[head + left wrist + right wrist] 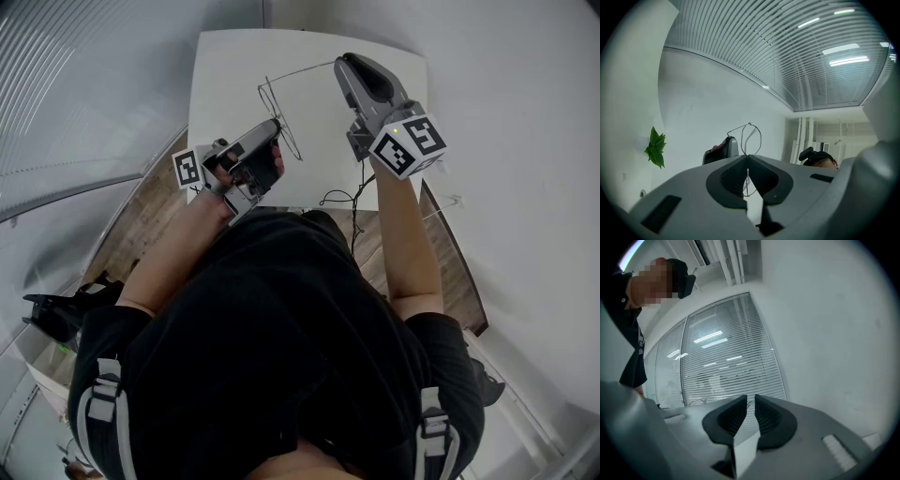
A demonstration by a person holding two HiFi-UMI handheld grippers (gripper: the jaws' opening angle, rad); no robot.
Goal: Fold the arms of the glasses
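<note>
A pair of thin wire-framed glasses (292,142) is held up over the white table (225,75). My left gripper (277,127) is shut on the frame; in the left gripper view the wire rim (750,124) stands up out of the closed jaws (747,157). One temple arm (302,70) stretches right from the frame to the tip of my right gripper (341,64). In the right gripper view the jaws (751,398) stand a narrow gap apart. Whether the thin arm lies in that gap is too fine to tell.
A dark cable (337,197) lies at the table's near right edge. Wooden floor (141,225) shows to the table's left, slatted blinds (75,84) beyond it. A green plant (656,147) hangs on the wall in the left gripper view.
</note>
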